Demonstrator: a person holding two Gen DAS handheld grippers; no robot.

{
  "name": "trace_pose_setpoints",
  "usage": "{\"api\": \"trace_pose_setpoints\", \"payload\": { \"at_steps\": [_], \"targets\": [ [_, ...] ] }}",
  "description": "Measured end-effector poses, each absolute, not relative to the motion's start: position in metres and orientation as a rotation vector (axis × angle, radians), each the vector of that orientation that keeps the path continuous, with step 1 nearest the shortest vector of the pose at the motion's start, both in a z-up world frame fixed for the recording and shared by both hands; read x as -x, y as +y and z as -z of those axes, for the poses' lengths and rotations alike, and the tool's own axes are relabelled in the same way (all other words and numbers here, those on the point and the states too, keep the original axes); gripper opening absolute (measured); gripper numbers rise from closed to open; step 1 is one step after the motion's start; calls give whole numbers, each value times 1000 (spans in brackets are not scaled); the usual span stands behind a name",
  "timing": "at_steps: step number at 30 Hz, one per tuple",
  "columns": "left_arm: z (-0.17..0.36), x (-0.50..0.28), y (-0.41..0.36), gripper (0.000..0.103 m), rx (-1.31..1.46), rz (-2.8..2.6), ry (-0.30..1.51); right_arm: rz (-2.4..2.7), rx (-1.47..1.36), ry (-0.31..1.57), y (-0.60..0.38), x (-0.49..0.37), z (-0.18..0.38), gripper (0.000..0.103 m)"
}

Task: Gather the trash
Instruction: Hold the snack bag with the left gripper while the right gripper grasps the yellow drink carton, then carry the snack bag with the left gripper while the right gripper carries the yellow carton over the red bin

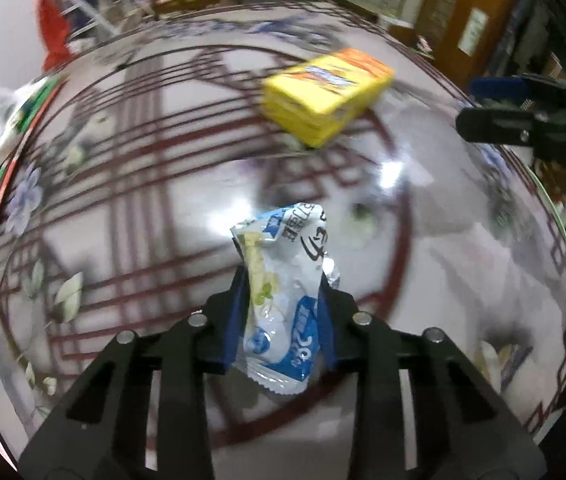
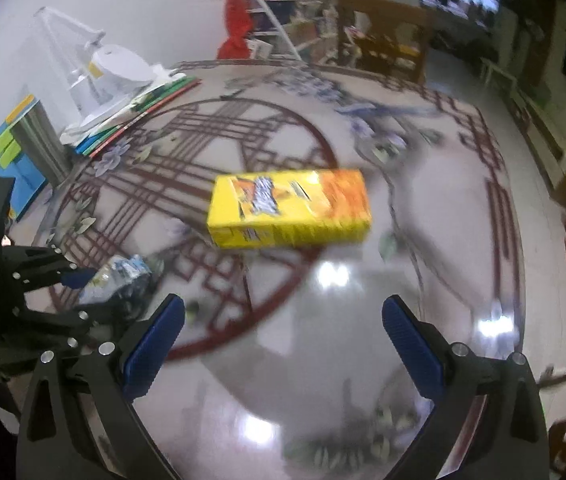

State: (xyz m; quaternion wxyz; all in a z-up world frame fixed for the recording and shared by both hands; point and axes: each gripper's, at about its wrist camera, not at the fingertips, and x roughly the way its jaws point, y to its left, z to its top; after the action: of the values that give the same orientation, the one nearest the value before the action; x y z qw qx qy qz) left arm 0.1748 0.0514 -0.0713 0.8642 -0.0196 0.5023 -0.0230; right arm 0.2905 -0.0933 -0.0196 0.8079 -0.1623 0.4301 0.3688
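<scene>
My left gripper (image 1: 283, 280) is shut on a crumpled blue-and-white snack wrapper (image 1: 283, 292), which stands up between the blue pads above the glossy patterned table (image 1: 143, 208). A yellow-and-orange carton (image 1: 325, 94) lies flat further back. In the right wrist view the same carton (image 2: 289, 208) lies ahead of my right gripper (image 2: 283, 320), whose blue fingers (image 2: 155, 340) stand wide apart with nothing between them. The left gripper (image 2: 83, 280) with its wrapper (image 2: 119, 280) shows at the left there; the right gripper (image 1: 523, 116) shows at the right edge of the left wrist view.
A stack of coloured books (image 2: 131, 120) with a white desk lamp (image 2: 115, 68) on it stands at the table's back left, beside blue and yellow boxes (image 2: 7, 160). Beyond the table are a red garment (image 2: 239, 20), a ladder and wooden shelves (image 2: 383, 40).
</scene>
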Motion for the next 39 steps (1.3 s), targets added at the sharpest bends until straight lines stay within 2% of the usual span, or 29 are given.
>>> {"api": "trace_pose_setpoints", "payload": {
  "at_steps": [6,14,20,25,27,30,34,39],
  "targets": [
    [66,-171,84,30,161,-17,1047,-729,317,961,-55,-316,23,96],
    [44,-170,99,30,181,-61,988,-413,-151,1130,-43,-356,37,96],
    [22,-164,128,30,199,-124,940,-200,-215,1097,-22,-363,50,96],
    [17,-162,137,30,234,-114,936,-98,-144,1098,-5,-366,65,95],
    [19,-164,134,30,232,-103,943,-121,-101,1089,-1,-366,69,92],
    [20,-163,129,30,231,-88,944,-181,-26,1056,1,-360,65,82],
    [20,-163,126,30,232,-77,942,-248,56,1046,-2,-349,61,60],
    [20,-162,123,30,240,-72,938,-319,112,1054,-23,-327,62,59]
  ]
}}
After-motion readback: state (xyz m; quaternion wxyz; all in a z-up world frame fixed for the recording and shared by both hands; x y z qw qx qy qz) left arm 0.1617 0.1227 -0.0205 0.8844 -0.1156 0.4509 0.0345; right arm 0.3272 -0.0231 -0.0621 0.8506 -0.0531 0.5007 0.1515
